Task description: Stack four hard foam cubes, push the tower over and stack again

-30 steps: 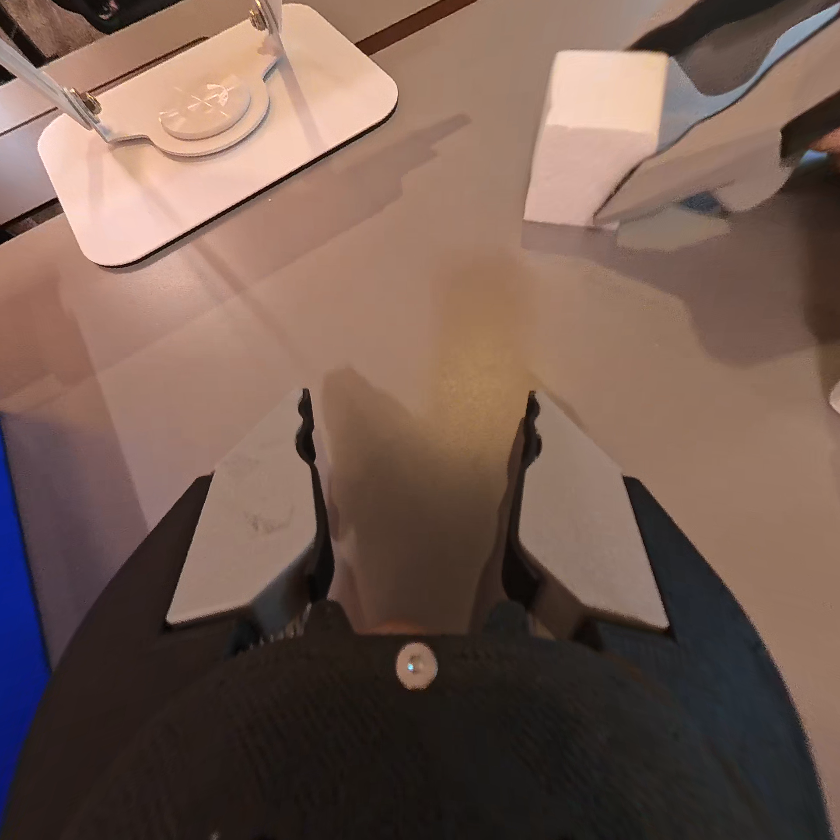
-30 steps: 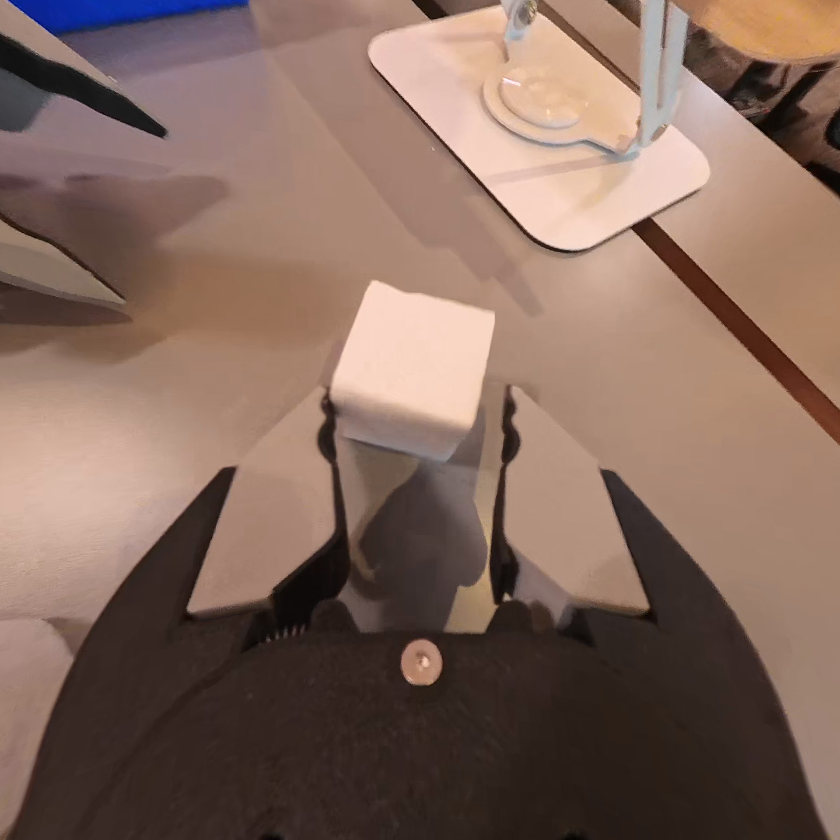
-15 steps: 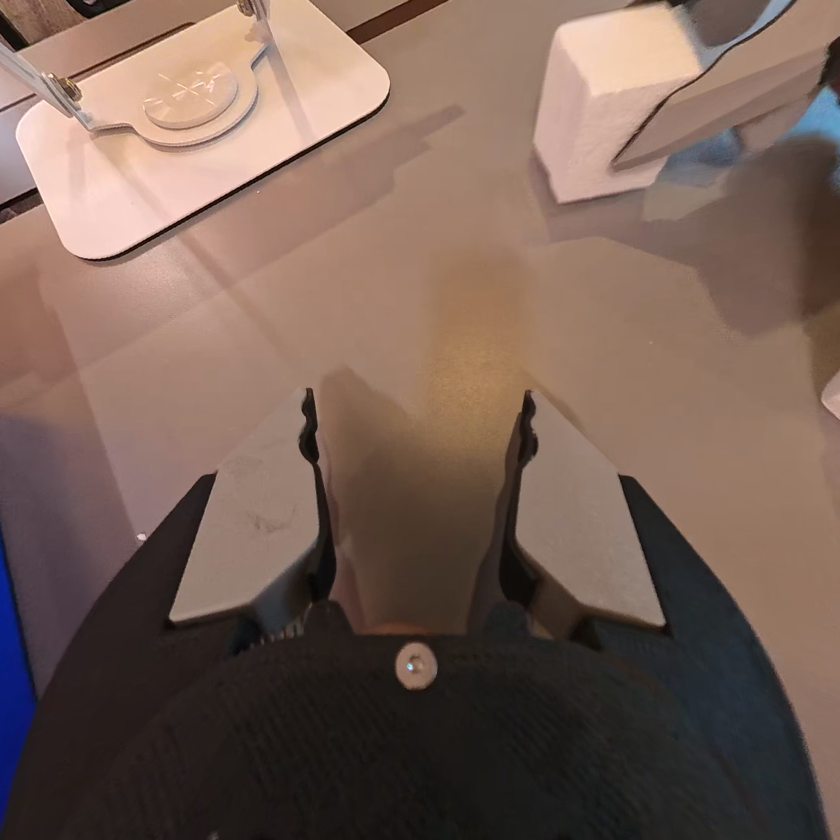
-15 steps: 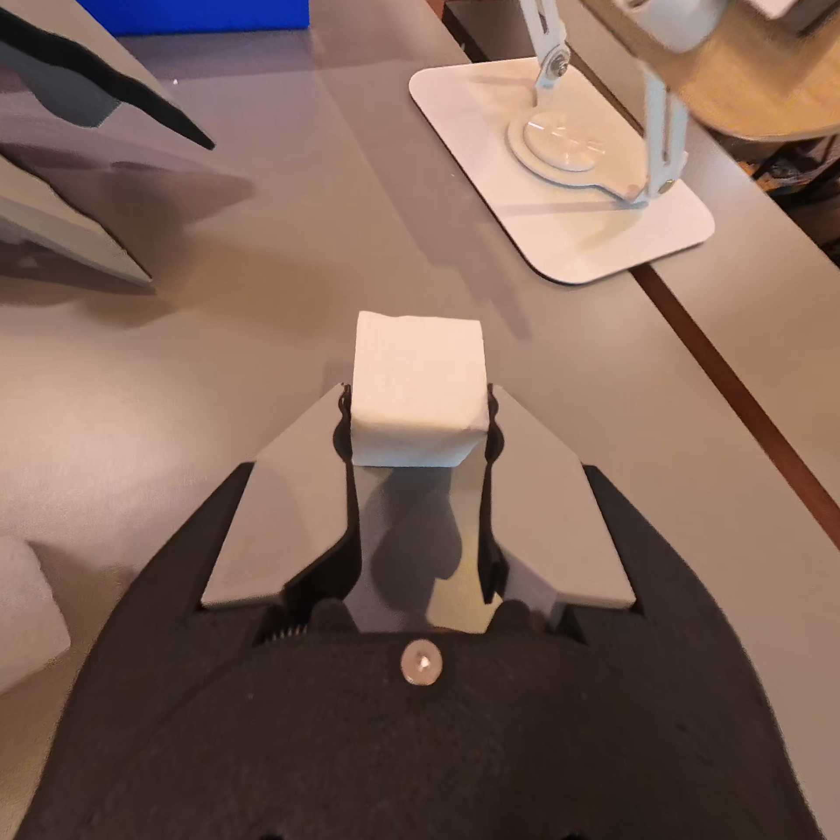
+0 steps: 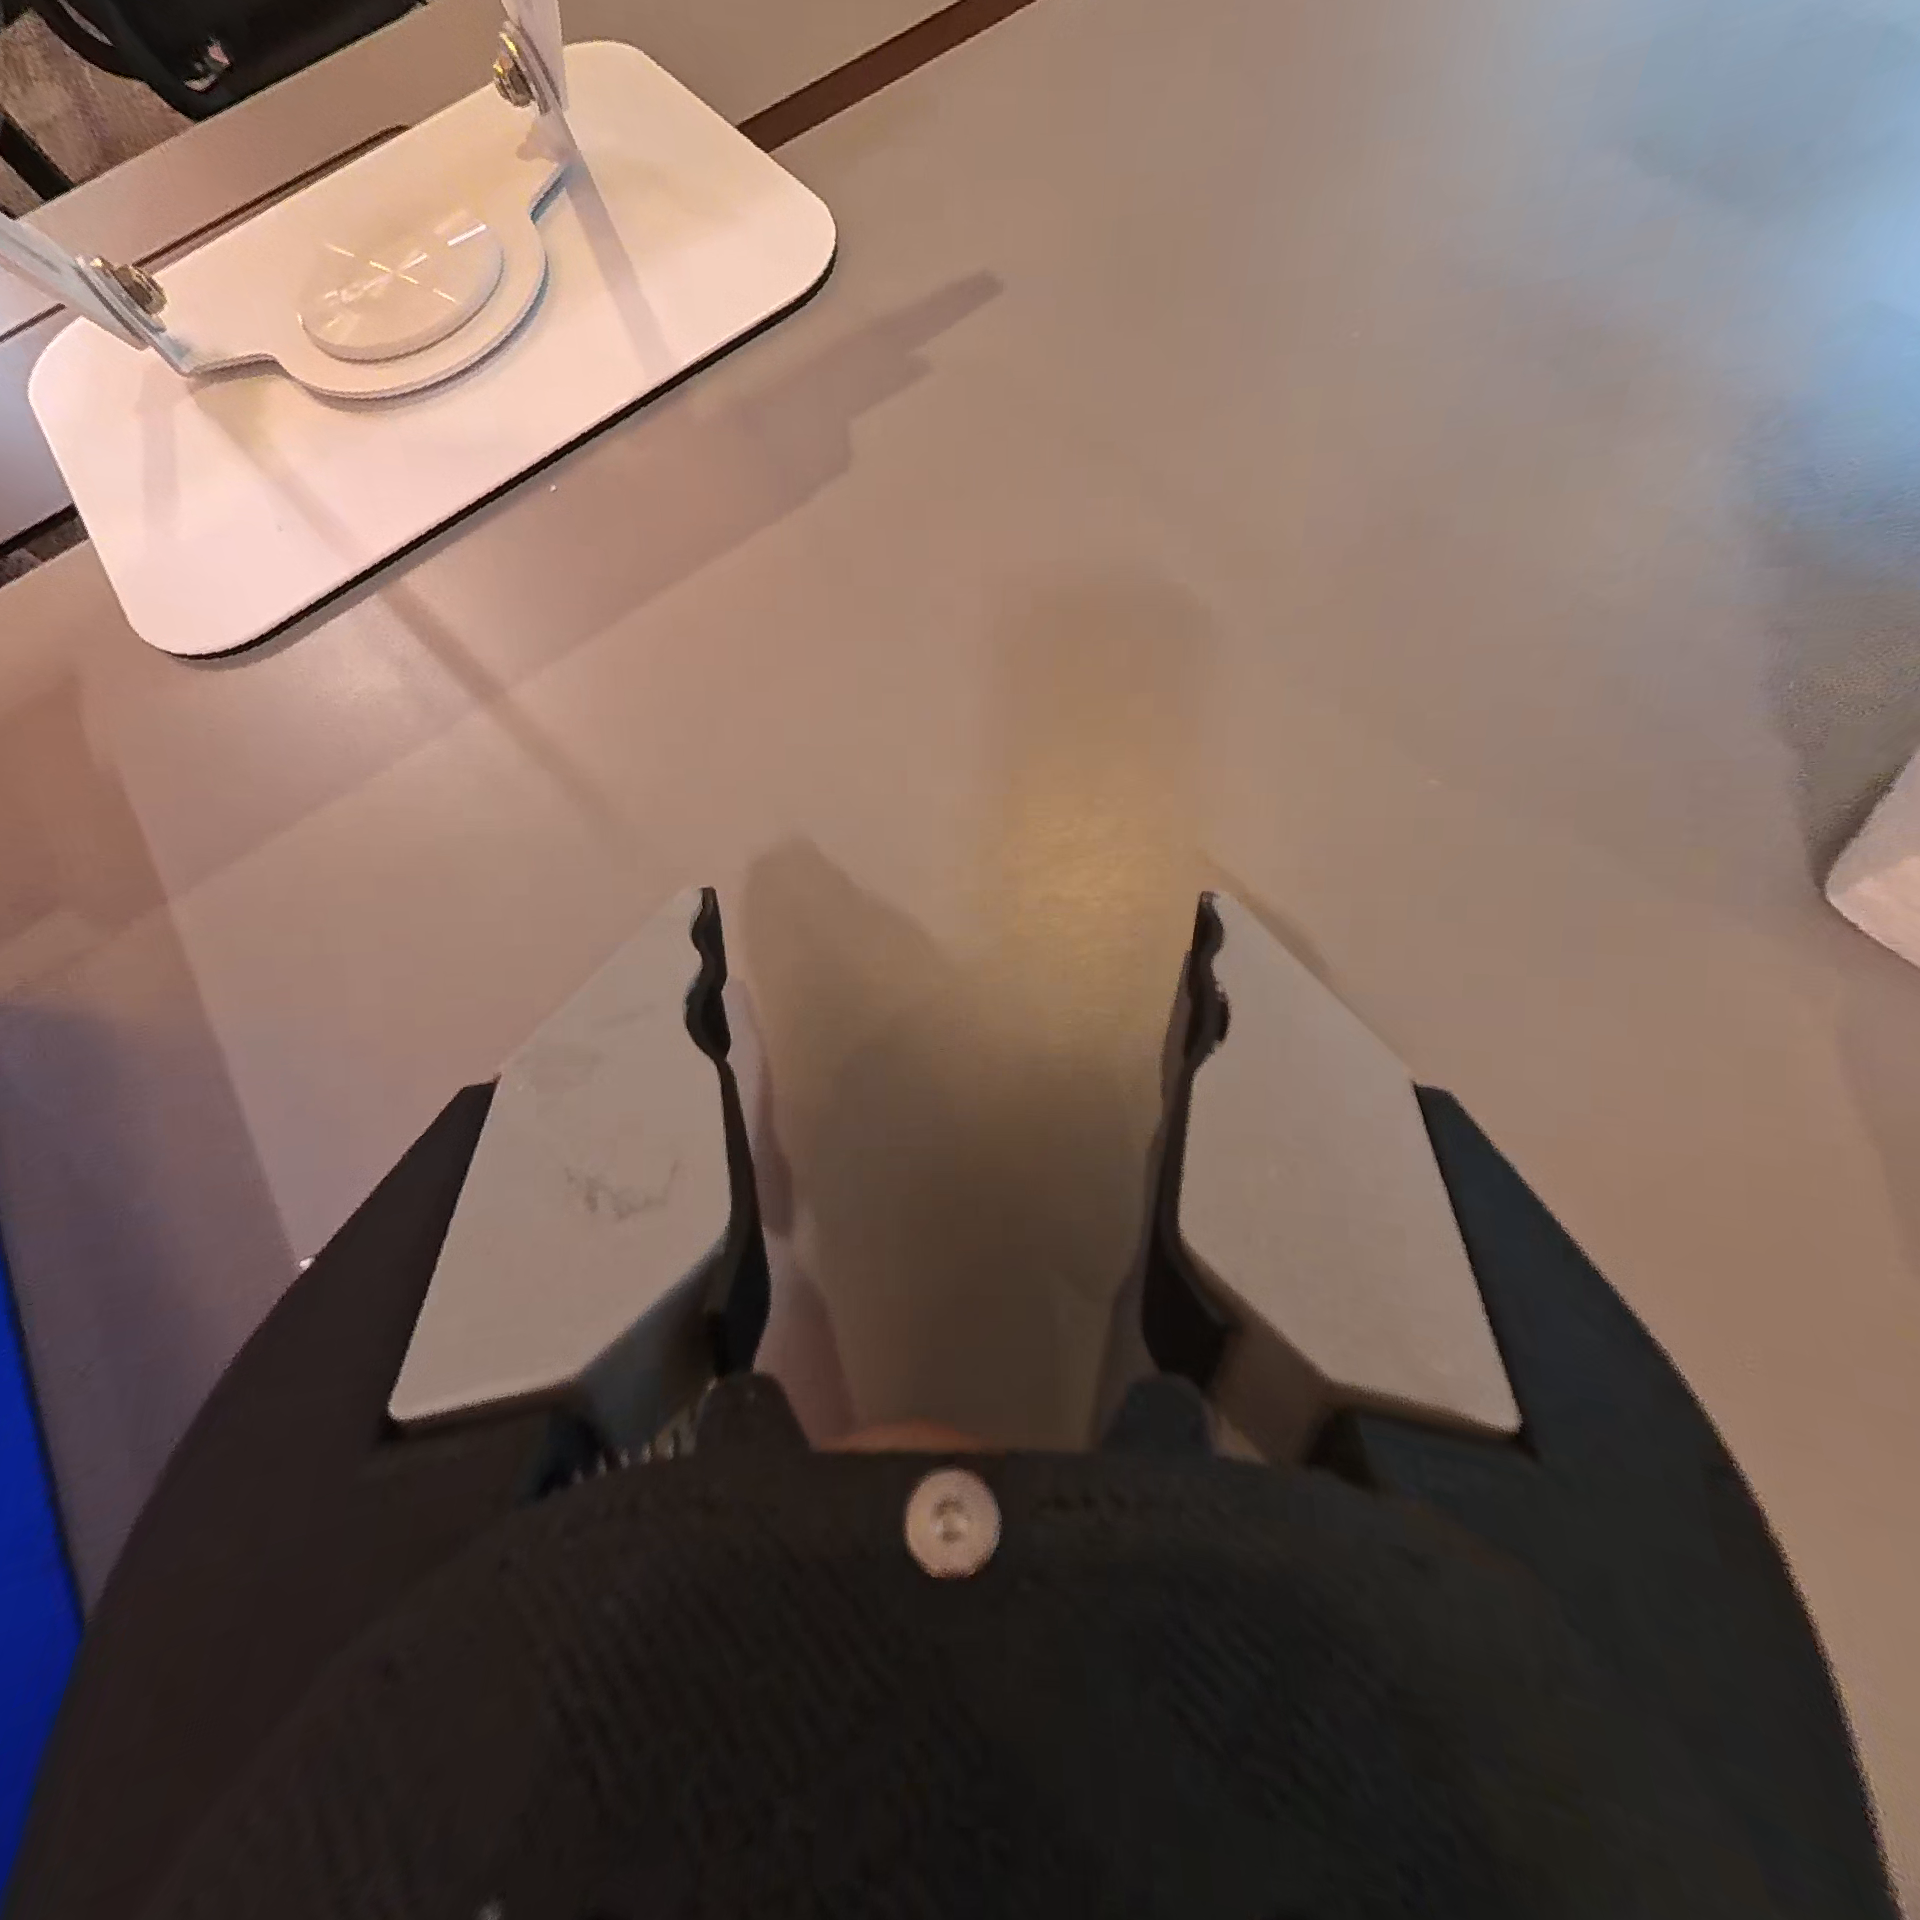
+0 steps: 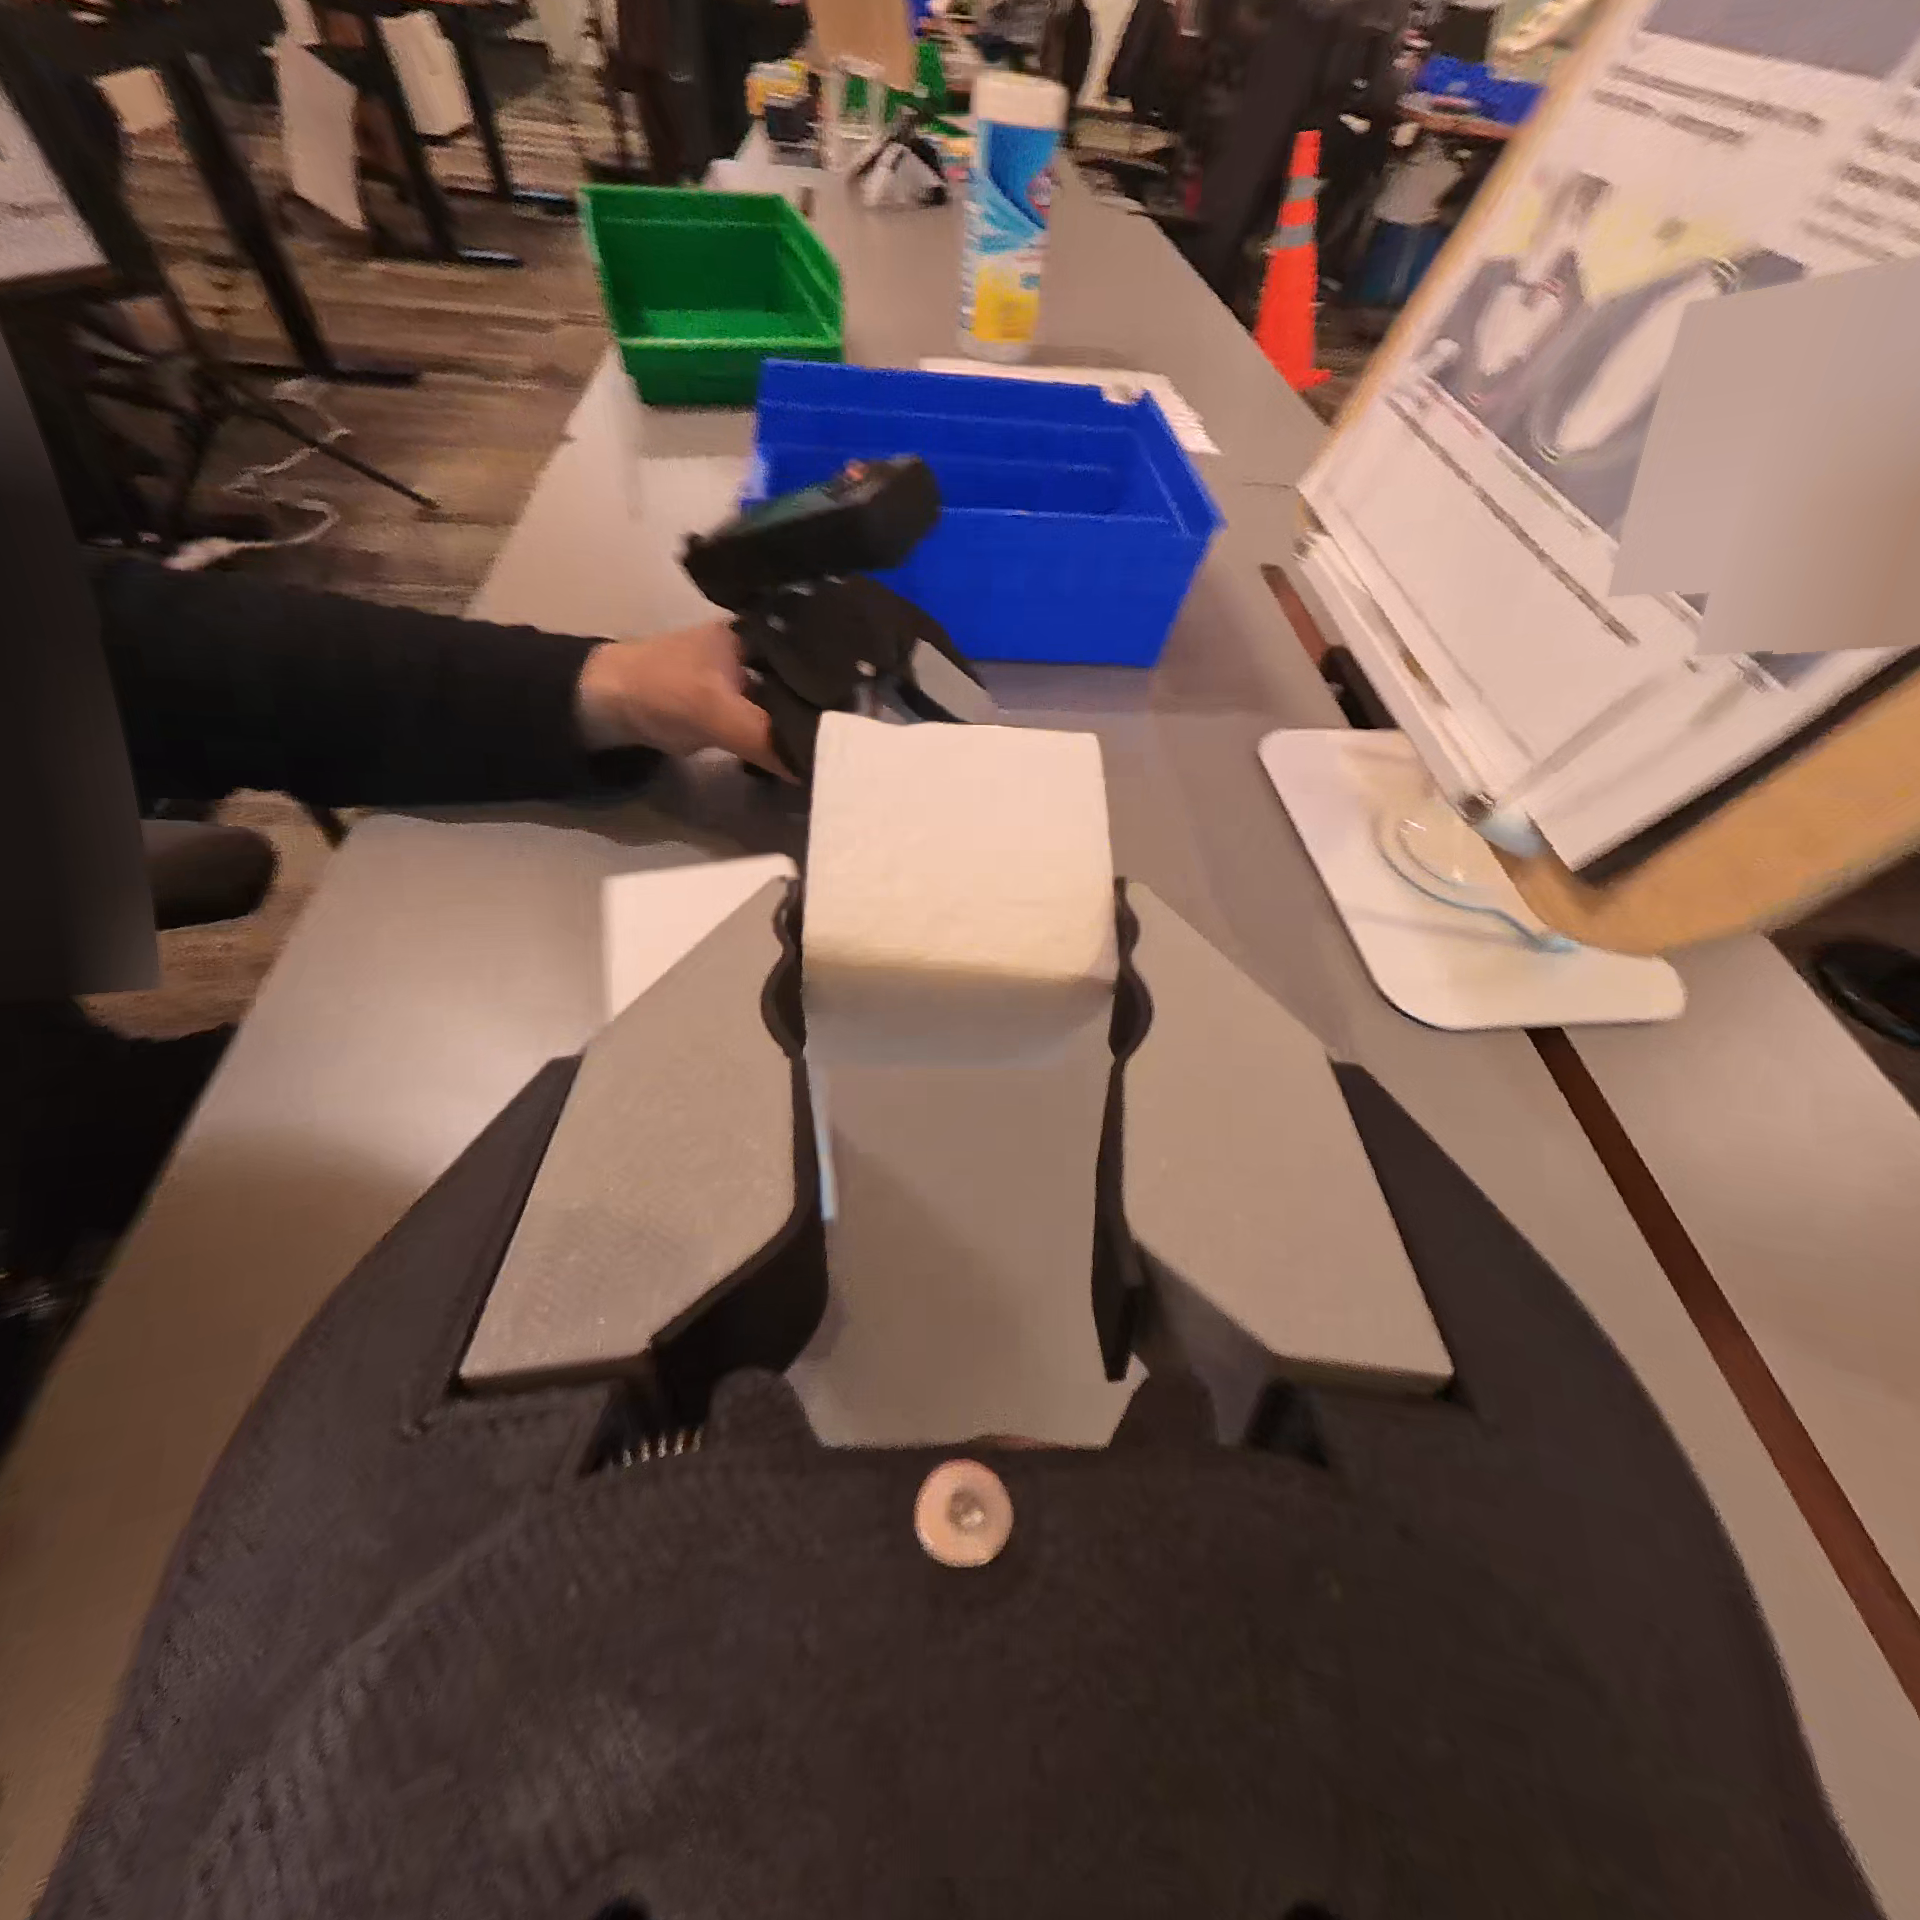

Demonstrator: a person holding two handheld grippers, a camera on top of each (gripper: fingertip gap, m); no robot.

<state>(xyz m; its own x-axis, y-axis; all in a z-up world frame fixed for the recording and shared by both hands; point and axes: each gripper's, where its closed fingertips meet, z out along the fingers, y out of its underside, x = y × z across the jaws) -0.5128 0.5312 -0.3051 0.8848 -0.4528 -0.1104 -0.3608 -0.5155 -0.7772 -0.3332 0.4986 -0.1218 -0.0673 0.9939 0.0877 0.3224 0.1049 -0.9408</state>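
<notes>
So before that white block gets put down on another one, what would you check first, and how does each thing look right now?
1. Foam cube gripped between the right gripper's fingers: ok.
2. Cube level, not tilted: ok.
3. Second cube visible on the table to stack on: ok.
4. Left gripper open, empty: ok.
5. Left gripper clear of the second cube: cannot tell.
6. All four cubes in view: not ok.

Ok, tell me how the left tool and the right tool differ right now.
The right tool is shut on a white foam cube; the left tool is open and holds nothing. The right tool points out level across the room, while the left tool points down at the bare grey table. Both share grey fingers on a black body.
</notes>
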